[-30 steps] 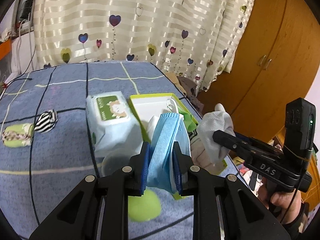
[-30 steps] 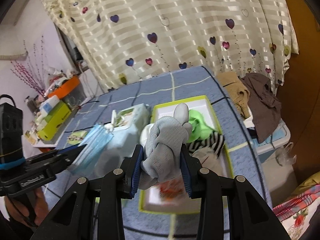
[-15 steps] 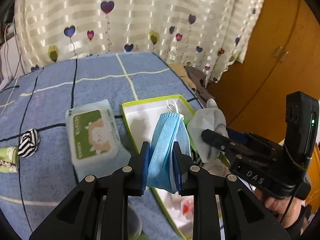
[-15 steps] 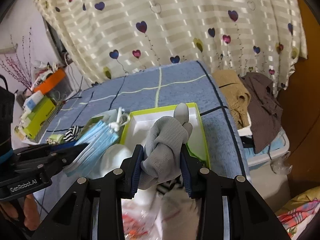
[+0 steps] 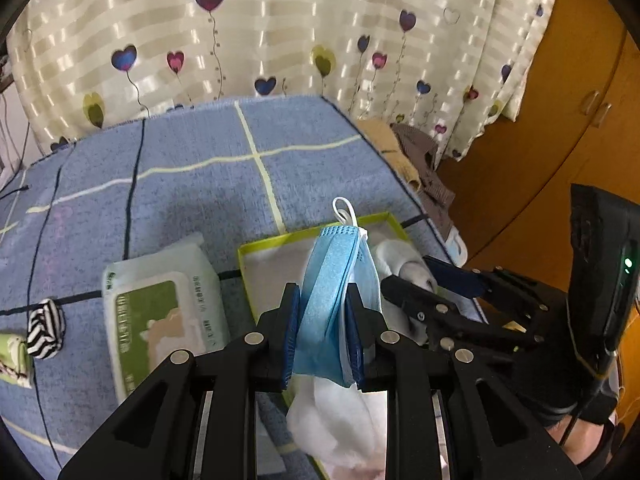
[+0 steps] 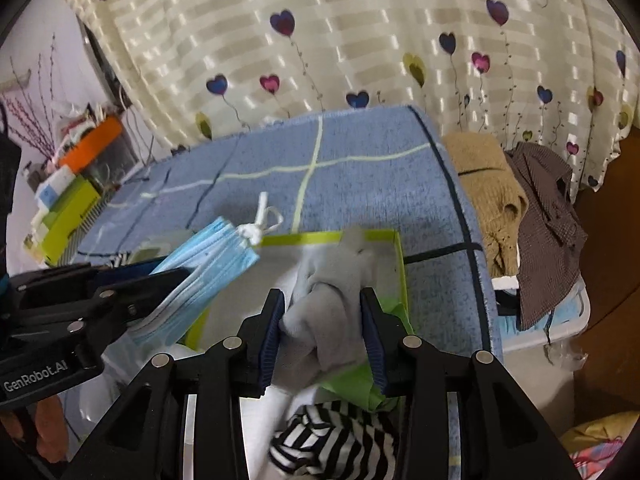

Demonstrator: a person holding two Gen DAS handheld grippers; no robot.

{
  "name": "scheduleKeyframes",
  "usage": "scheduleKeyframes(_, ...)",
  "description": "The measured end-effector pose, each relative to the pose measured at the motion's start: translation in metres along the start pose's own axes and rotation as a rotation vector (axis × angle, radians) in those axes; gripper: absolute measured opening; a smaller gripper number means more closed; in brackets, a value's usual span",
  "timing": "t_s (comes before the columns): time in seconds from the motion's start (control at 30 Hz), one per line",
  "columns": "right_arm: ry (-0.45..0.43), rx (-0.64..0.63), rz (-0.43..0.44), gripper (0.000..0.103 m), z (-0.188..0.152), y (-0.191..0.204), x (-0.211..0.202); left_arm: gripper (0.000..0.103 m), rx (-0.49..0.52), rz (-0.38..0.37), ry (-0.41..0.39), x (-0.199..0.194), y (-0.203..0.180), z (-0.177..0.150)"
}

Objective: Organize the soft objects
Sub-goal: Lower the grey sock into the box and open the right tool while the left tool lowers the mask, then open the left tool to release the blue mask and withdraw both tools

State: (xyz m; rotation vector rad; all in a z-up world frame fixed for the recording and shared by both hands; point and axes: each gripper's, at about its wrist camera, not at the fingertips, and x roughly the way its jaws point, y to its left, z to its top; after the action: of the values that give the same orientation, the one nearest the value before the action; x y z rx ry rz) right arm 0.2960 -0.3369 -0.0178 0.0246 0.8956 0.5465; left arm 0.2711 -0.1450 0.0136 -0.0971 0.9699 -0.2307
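My left gripper [image 5: 322, 334] is shut on a folded blue face mask [image 5: 334, 288] and holds it over the near left part of the green-rimmed white box [image 5: 280, 240]. The mask also shows in the right wrist view [image 6: 208, 260]. My right gripper [image 6: 322, 342] holds a grey-white glove [image 6: 332, 312] over the box [image 6: 402, 264]; its jaws stand a little wider than before and the glove looks blurred. In the box lie a green cloth [image 6: 360, 384], a black-and-white striped sock [image 6: 336, 440] and white soft items [image 5: 336, 424].
A wet-wipes pack [image 5: 160, 312] lies left of the box on the blue checked cloth [image 5: 200, 168]. A striped sock ball [image 5: 45, 328] and a green item [image 5: 12, 356] lie at far left. Clothes [image 6: 516, 200] hang off the right edge. Boxes [image 6: 64, 208] stand at far left.
Both grippers have moved forward and down over the box. The right gripper's jaws have spread slightly and the glove has sunk between them.
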Motion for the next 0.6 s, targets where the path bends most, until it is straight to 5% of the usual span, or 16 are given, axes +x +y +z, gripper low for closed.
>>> scheduleKeyframes(0.1,-0.002,-0.002,0.003,0.047,-0.003,-0.001,-0.001,0.023,-0.019,-0.009,0.033,0.013,0.002,-0.001)
scheduleKeyframes(0.5,-0.062,-0.014,-0.004,0.048,-0.008,0.005,-0.03,0.03,-0.036,-0.059,0.071,0.014,0.004,-0.004)
scheduleKeyframes(0.6,-0.07,-0.014,-0.007,0.048,-0.008,0.009,-0.037,0.041,-0.031,-0.079,0.059,0.007,0.003,-0.003)
